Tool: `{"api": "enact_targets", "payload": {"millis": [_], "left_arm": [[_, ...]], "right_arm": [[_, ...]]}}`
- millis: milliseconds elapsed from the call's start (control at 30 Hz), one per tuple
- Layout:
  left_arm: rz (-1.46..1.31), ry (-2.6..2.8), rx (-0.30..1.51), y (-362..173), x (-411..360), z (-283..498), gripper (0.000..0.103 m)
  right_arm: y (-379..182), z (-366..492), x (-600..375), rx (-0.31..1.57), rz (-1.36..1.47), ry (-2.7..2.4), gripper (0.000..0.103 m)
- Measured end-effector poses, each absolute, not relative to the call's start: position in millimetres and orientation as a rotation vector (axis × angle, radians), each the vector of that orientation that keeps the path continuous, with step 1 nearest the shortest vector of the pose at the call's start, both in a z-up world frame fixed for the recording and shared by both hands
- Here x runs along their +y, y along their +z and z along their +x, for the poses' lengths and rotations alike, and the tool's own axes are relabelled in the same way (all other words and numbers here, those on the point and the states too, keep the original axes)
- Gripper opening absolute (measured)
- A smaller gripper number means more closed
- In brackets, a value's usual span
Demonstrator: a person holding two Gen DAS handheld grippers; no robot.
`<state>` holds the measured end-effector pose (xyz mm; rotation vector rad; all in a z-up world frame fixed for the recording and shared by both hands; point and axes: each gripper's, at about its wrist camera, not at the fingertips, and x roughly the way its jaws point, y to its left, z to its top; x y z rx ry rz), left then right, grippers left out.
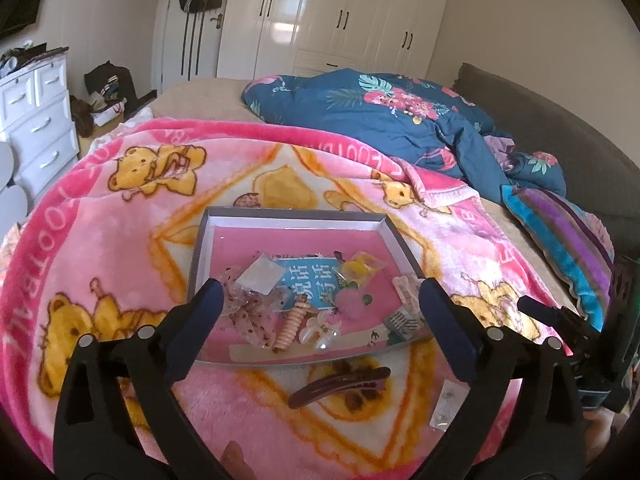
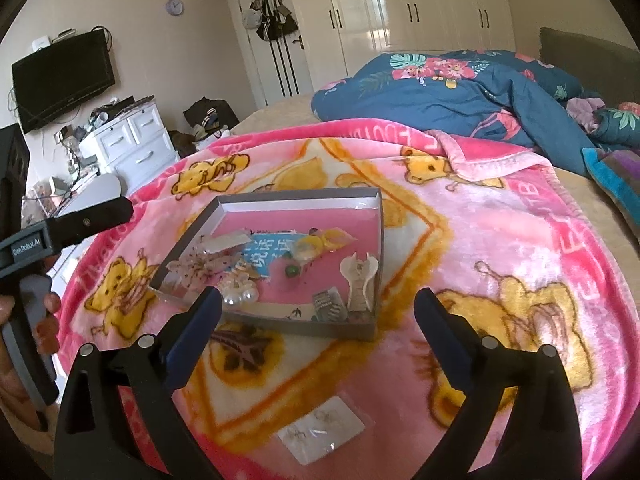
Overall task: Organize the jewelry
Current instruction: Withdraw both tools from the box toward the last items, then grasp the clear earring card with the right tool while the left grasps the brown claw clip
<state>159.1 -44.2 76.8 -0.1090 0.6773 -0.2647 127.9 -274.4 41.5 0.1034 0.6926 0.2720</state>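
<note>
- Left gripper [image 1: 320, 304]: jaws spread wide, nothing between them, poised over the near edge of the grey tray [image 1: 200, 236].
- Right gripper [image 2: 318, 308]: jaws likewise spread and empty, above the pink bear blanket [image 2: 500, 240] just short of the tray.
- Left view only: brown hair clip [image 1: 340, 386] lying on the blanket just in front of the tray; ribbed peach clip [image 1: 292, 326] and clear flower piece [image 1: 320, 330] inside it.
- Right view only: clear earring packet [image 2: 322, 432] flat on the blanket, nearest the camera; pearl cluster [image 2: 240, 298] at the tray's near-left edge; white claw clip [image 2: 360, 280] in its right corner.
- Tray interior: pink liner, blue printed card [image 1: 308, 280], yellow rings [image 2: 320, 242], sequinned bow [image 1: 252, 312], all loosely heaped, unsorted.
- Tray sits mid-blanket on the bed.
</note>
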Motion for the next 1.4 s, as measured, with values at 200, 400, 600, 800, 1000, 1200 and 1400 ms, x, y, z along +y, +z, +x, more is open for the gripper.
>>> {"api": "enact_targets", "payload": {"millis": [200, 400, 600, 800, 1000, 1200, 1400], "left_arm": [[-0.080, -0.248, 0.683, 73, -44, 148, 0.093], [-0.061, -0.234, 0.700, 65, -42, 137, 0.093], [-0.036, -0.240, 0.736, 51, -47, 130, 0.093], [-0.019, -0.271, 0.813, 26, -56, 129, 0.093], [-0.011, -0.302, 0.887, -1, -66, 132, 0.093], [-0.013, -0.306, 0.939, -20, -69, 137, 0.093], [-0.031, -0.310, 0.980, -36, -74, 147, 0.093]], "right_arm": [[36, 115, -282, 0.708, 0.089, 0.268, 0.096], [28, 103, -288, 0.723, 0.073, 0.273, 0.096], [18, 95, -286, 0.756, 0.035, 0.296, 0.096], [6, 84, -281, 0.784, -0.023, 0.332, 0.096], [-10, 77, -274, 0.821, -0.076, 0.376, 0.096], [-29, 75, -269, 0.855, -0.116, 0.401, 0.096], [-47, 82, -264, 0.879, -0.148, 0.416, 0.097]]}}
